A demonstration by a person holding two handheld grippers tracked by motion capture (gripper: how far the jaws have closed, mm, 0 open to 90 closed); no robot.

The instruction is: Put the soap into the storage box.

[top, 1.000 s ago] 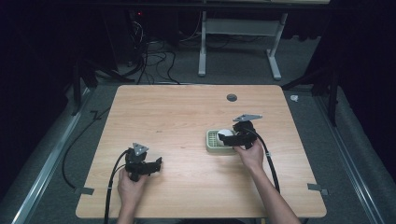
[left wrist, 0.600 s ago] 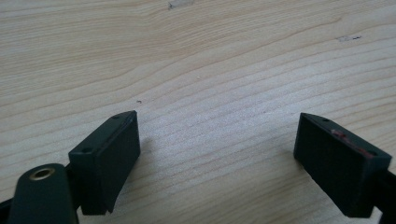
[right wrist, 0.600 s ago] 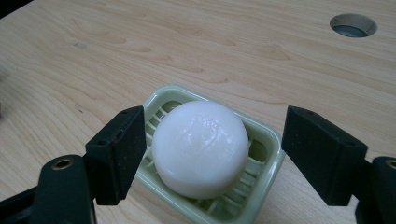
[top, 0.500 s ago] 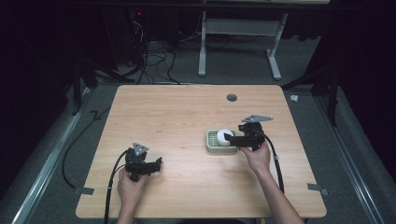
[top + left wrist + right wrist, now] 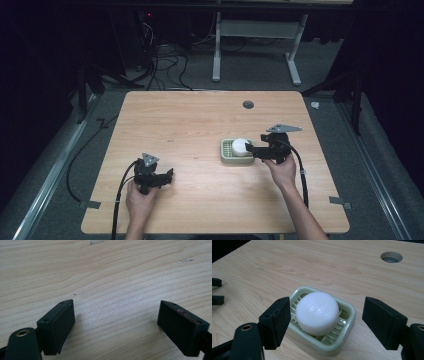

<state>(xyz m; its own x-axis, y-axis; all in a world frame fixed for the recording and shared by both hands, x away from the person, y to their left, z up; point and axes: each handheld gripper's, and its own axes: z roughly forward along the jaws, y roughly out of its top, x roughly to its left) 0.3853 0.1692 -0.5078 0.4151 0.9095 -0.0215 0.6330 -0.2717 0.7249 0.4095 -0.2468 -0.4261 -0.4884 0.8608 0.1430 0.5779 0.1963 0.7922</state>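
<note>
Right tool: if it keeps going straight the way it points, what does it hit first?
Most likely the white soap bar in the green soap dish. It sits dead centre between the open jaws of the right tool, though the dish's near rim could come first; depth unclear.

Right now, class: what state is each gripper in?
Left gripper: open, holding nothing.
Right gripper: open, near the soap in its dish.
</note>
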